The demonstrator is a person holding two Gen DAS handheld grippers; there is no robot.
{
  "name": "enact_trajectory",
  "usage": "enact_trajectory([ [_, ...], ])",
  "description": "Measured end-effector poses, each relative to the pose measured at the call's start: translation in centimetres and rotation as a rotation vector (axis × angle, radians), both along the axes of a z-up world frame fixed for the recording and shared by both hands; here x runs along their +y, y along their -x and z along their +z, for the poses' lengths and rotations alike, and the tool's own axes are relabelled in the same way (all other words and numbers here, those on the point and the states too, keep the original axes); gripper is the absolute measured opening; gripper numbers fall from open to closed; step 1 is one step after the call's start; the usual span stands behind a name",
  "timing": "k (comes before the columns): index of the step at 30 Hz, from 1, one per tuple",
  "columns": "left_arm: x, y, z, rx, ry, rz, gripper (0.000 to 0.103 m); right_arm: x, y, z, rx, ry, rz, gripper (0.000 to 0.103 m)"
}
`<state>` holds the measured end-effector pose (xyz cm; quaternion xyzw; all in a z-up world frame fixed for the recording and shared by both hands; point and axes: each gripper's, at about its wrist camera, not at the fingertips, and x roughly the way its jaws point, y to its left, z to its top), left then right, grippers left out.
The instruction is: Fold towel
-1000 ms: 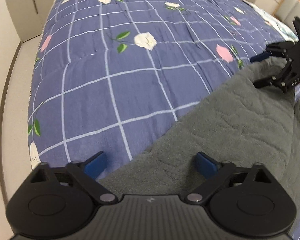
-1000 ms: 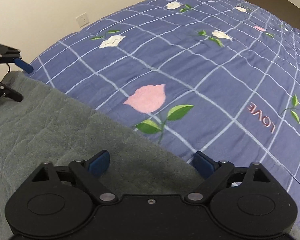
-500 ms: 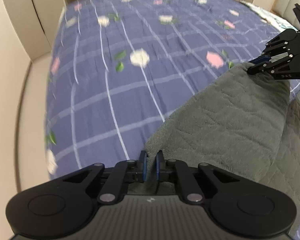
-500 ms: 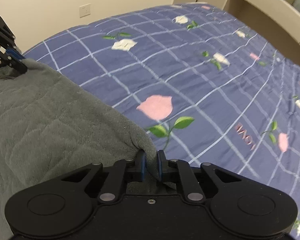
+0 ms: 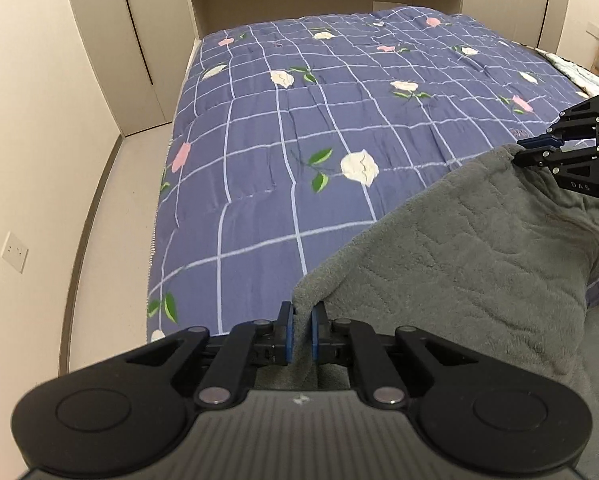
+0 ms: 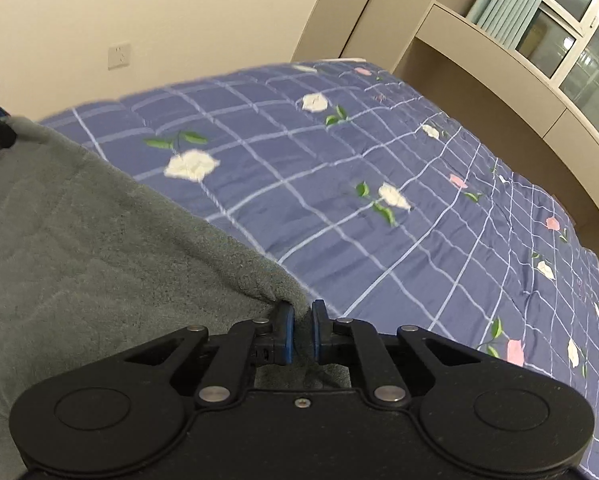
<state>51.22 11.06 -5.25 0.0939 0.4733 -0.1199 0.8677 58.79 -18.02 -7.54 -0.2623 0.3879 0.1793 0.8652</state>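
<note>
Since a second ago | both jaws clamped onto towel (image 5: 479,264) corners | edge lifted off quilt (image 5: 299,128)

a bed (image 5: 259,216) under a blue checked quilt (flower-printed) carries a grey towel (image 5: 479,264) near its edge.

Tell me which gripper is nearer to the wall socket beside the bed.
Left. The left gripper grips the towel corner at the bed edge nearest the wall socket; the right gripper holds the opposite corner, farther away.

Home bedrm: quilted bed (image 5: 339,128), built-in wardrobes (image 5: 99,40), curtained window (image 6: 539,8).
</note>
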Motion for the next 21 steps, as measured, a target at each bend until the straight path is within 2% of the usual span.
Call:
enact_trajectory([
  [4,0.0,1.4,1.1,-0.041,0.025,0.001,0.008,-0.8,1.3,0.6,-0.040,-0.023,-0.005,0.009],
  [9,0.0,4.5,4.6,-0.122,0.071,-0.004,0.008,-2.0,5.1,4.3,-0.129,-0.060,0.001,0.008],
  [15,-0.6,10.6,9.4,-0.202,0.122,-0.035,0.008,-4.1,12.1,8.8,-0.231,-0.127,-0.012,0.008],
  [21,-1.6,17.1,11.8,-0.233,0.150,-0.094,0.008,-6.3,20.5,11.1,-0.276,-0.174,-0.041,0.007],
])
